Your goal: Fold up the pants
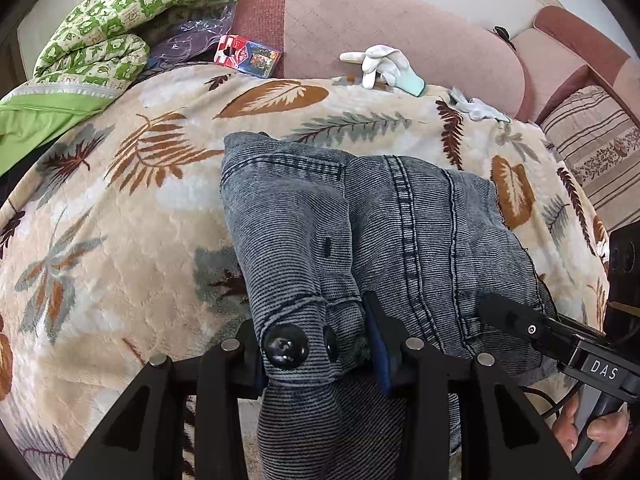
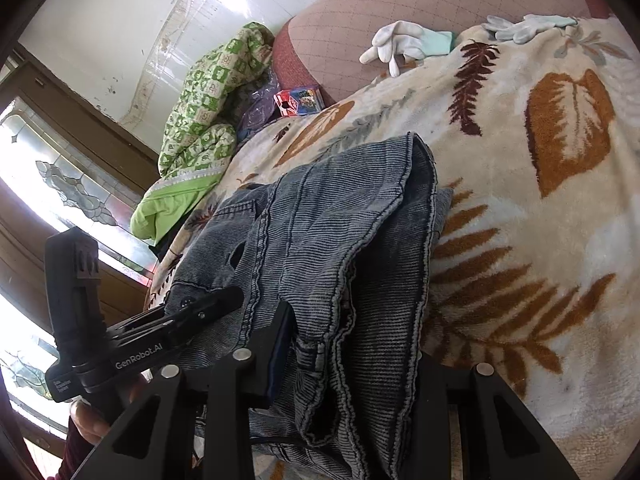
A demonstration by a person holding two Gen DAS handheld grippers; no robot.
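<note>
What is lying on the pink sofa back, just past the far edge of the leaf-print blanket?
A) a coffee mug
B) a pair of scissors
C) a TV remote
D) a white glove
D: a white glove with a pale green cuff lies against the pink sofa back at the far edge of the leaf-print blanket, beyond the grey pants.

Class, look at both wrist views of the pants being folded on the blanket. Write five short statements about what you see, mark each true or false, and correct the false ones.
1. The left tongs grip the grey pants near a black button. True.
2. The pants lie on a bare wooden floor. False: on a leaf-patterned blanket.
3. A white glove lies beyond the pants. True.
4. The right tongs hold nothing. False: pants fabric is clamped between them.
5. The quilt is blue. False: green and cream.
</note>
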